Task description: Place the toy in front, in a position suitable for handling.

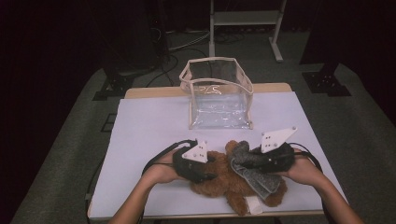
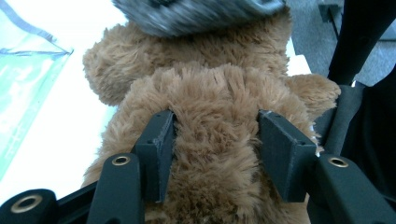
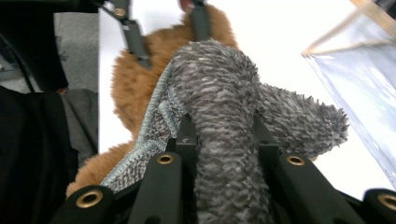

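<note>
A brown teddy bear (image 1: 219,181) lies on the white table cover (image 1: 149,130) near the front edge. My left gripper (image 1: 209,175) comes in from its left; in the left gripper view its two jaws (image 2: 215,133) press into the bear's fur (image 2: 215,93) on both sides. A grey fuzzy cloth (image 1: 254,173) lies draped over the bear's right side. My right gripper (image 1: 256,161) is shut on that cloth (image 3: 219,93), which bunches up between its jaws (image 3: 219,137). The bear (image 3: 133,79) lies behind it.
A clear plastic bag with beige trim (image 1: 217,93) stands open and upright at the middle back of the table. A small white tag (image 1: 254,205) pokes out under the bear at the front edge. A metal stand (image 1: 243,18) and cables lie on the floor beyond.
</note>
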### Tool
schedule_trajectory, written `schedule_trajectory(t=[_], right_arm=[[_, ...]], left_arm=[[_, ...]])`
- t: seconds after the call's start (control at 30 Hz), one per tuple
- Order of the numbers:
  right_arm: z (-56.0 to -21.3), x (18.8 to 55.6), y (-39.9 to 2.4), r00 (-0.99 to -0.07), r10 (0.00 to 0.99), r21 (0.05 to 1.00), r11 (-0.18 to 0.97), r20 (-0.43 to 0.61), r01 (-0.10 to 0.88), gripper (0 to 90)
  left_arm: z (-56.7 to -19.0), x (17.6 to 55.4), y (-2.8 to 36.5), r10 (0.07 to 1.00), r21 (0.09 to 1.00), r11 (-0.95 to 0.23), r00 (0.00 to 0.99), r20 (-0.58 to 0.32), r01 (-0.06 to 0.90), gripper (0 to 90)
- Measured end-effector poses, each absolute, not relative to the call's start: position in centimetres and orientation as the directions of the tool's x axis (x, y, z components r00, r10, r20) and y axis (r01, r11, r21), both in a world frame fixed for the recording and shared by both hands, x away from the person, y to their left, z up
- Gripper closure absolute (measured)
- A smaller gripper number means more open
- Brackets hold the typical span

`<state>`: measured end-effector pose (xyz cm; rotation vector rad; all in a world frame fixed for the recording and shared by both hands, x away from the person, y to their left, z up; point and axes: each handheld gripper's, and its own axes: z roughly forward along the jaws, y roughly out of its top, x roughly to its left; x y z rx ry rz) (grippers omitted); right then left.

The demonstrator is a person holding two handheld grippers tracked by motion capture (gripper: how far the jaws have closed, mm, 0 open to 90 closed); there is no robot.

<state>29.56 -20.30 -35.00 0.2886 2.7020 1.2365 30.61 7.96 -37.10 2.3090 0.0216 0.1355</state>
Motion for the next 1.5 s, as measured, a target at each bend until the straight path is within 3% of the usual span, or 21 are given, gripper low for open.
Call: schedule_trajectory(t=[0.23, 0.53, 0.77, 0.93, 1.23, 1.5], right_arm=[[-36.0, 29.1, -22.0, -0.958, 0.282, 0.764, 0.628, -0.048, 0.147, 71.0], [-36.3, 28.9, -23.5, -0.95, 0.309, 0.768, 0.62, -0.049, 0.163, 70.9], [-36.1, 28.7, -25.1, -0.936, 0.349, 0.767, 0.613, -0.05, 0.188, 70.8], [-35.3, 28.3, -24.2, -0.932, 0.345, 0.766, 0.627, -0.108, 0.144, 70.7], [-35.7, 27.6, -22.3, -0.954, 0.283, 0.775, 0.624, -0.102, 0.102, 70.7], [-36.4, 27.4, -25.2, -0.937, 0.325, 0.764, 0.635, -0.128, 0.116, 71.4]], left_arm=[[-37.4, 30.6, 9.1, 0.081, 0.773, -0.635, 0.995, 0.062, 0.004, 35.0], [-37.2, 30.3, 11.0, 0.101, 0.767, -0.642, 0.993, 0.064, 0.016, 29.1], [-38.1, 29.7, 10.7, 0.093, 0.752, -0.659, 0.992, 0.087, -0.004, 34.6], [-38.4, 29.9, 8.9, 0.085, 0.739, -0.674, 0.99, 0.11, -0.024, 41.5], [-38.3, 30.6, 4.5, 0.05, 0.716, -0.694, 0.989, 0.142, -0.068, 42.2], [-37.7, 30.6, 5.9, 0.062, 0.721, -0.69, 0.988, 0.143, -0.061, 38.3]])
